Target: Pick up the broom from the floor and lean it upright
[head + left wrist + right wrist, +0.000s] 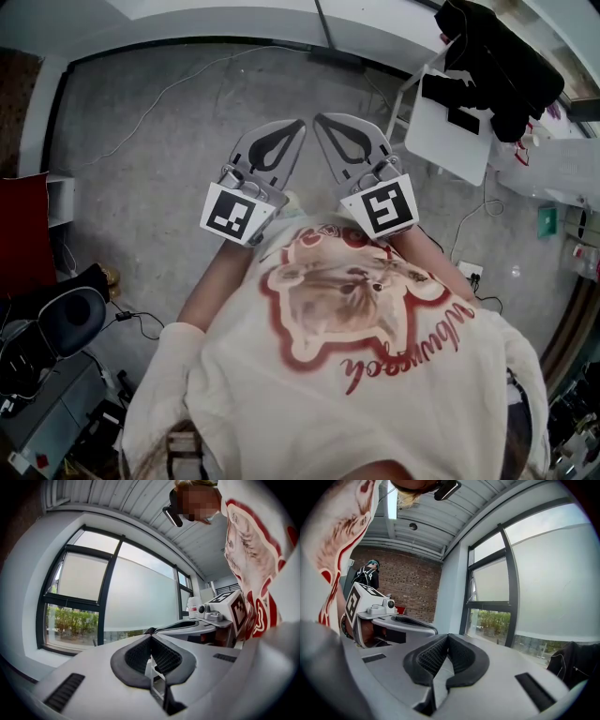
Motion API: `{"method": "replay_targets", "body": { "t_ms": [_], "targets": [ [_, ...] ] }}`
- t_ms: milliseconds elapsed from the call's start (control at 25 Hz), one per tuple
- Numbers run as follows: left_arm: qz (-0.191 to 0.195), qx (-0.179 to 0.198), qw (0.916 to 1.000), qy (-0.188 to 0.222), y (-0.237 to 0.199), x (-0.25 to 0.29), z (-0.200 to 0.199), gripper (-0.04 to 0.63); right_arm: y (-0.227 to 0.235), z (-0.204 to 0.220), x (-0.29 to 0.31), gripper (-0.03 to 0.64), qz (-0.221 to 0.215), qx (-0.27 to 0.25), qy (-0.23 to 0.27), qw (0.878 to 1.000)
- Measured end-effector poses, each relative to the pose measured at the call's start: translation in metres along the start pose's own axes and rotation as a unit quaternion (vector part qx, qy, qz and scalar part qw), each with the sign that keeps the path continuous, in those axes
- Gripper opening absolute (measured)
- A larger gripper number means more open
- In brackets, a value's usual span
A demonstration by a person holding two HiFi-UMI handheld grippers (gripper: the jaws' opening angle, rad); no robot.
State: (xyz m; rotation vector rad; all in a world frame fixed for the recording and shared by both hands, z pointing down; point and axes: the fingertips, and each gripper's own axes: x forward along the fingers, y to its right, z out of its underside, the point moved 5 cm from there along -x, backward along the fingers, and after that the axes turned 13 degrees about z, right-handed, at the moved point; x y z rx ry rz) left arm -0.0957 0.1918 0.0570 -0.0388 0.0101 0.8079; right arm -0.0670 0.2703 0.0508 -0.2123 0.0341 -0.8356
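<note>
No broom shows in any view. Both grippers are held in front of the person's chest, side by side, pointing level over the grey concrete floor [187, 169]. My left gripper [298, 123] is shut with nothing between its black pads; in its own view the tips [151, 636] meet before a big window. My right gripper [319, 119] is also shut and empty, its tips [448, 635] touching. The two tips nearly meet in the head view. Each gripper view shows the other gripper's marker cube [236, 609] [357, 604] alongside.
A white table [450, 127] with a black garment [497, 56] stands at the upper right. A thin cable [178, 86] runs across the floor. A black office chair [66, 319] sits lower left. A brick wall [412, 590] and a distant person [369, 576] lie beyond.
</note>
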Motion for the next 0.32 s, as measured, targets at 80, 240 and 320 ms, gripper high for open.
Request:
{"method": "replay_targets", "body": {
  "t_ms": [80,240,320],
  "targets": [
    [0.001,0.000,1.0000,0.001,-0.0005,-0.0004,-0.0001,0.021,-0.0002,-0.0001,0.0003,0.025,0.001,0.001,0.000,1.000],
    [-0.001,-0.003,1.0000,0.001,-0.0038,-0.0017,0.0016,0.021,-0.0007,0.0040,0.0019,0.025,0.002,0.004,-0.011,1.000],
    [-0.001,-0.004,1.0000,0.001,-0.0062,-0.0023,0.0023,0.021,-0.0014,0.0050,0.0039,0.025,0.002,0.006,-0.013,1.000]
  ]
}}
